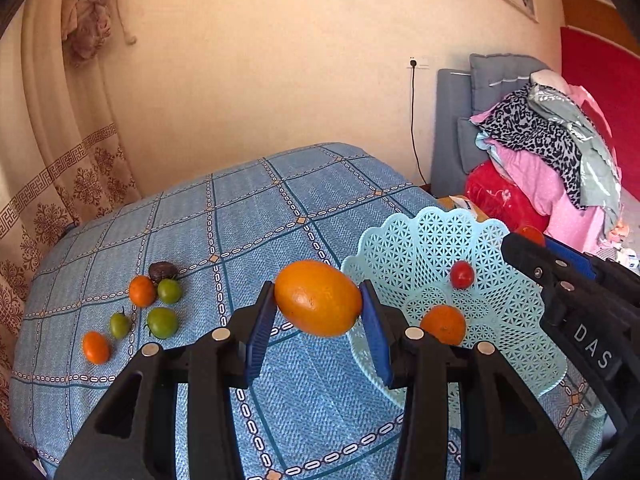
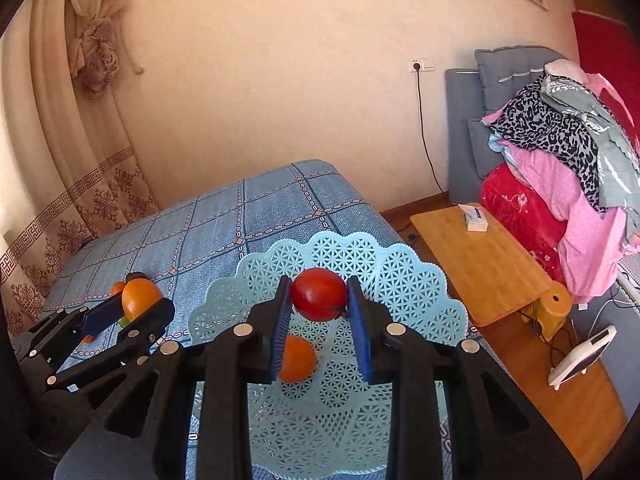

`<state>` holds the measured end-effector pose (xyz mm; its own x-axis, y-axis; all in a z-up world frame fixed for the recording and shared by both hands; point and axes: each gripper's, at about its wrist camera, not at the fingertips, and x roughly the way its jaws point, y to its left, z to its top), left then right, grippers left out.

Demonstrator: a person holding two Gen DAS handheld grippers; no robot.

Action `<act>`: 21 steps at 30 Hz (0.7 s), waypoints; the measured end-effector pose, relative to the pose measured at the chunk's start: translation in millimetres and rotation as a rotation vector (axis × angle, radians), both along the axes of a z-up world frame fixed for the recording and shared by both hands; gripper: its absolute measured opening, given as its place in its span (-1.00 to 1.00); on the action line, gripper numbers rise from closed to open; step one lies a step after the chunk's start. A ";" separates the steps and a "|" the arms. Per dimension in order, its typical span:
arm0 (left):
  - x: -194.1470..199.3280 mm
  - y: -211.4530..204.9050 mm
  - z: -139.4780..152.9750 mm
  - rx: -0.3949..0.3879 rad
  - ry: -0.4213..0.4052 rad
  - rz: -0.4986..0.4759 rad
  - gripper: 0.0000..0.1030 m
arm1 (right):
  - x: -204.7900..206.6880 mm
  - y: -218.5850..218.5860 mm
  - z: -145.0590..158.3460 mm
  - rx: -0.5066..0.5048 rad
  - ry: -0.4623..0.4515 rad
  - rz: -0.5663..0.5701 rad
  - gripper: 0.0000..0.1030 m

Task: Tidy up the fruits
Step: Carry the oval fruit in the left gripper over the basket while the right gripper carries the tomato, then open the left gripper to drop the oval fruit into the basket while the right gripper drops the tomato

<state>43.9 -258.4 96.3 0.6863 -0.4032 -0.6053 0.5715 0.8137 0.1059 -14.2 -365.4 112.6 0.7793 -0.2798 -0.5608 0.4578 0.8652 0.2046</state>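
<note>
My left gripper [image 1: 319, 300] is shut on a large orange [image 1: 318, 298] and holds it above the blue cloth, just left of the light-blue lattice basket [image 1: 516, 344]. The basket holds a small orange [image 1: 443, 323] and a red tomato [image 1: 462, 274]. My right gripper [image 2: 319, 295] is shut on a red tomato [image 2: 319, 294] above the basket [image 2: 400, 280], over the small orange [image 2: 298, 358]. On the cloth at left lie small oranges [image 1: 141, 290], green tomatoes [image 1: 162, 322] and a dark fruit [image 1: 163, 270].
The blue patterned cloth [image 1: 260, 216] covers the table. A wooden side table [image 2: 486, 264] with a tissue box [image 2: 473, 218] stands to the right. A heap of clothes [image 2: 560, 160] lies on a grey sofa. A curtain [image 1: 60, 160] hangs at left.
</note>
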 end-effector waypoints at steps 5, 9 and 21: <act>0.6 -16.2 -2.4 -0.009 0.035 -0.047 -0.17 | 0.0 -7.6 -2.9 0.005 0.008 -0.019 -0.45; 0.1 -24.4 -10.0 -0.003 0.054 -0.066 -0.17 | -0.1 -12.1 -4.2 0.010 0.012 -0.029 -0.45; 2.1 -24.4 -23.2 -0.001 0.113 -0.097 0.01 | 1.0 -15.8 -7.9 0.017 0.021 -0.037 -0.45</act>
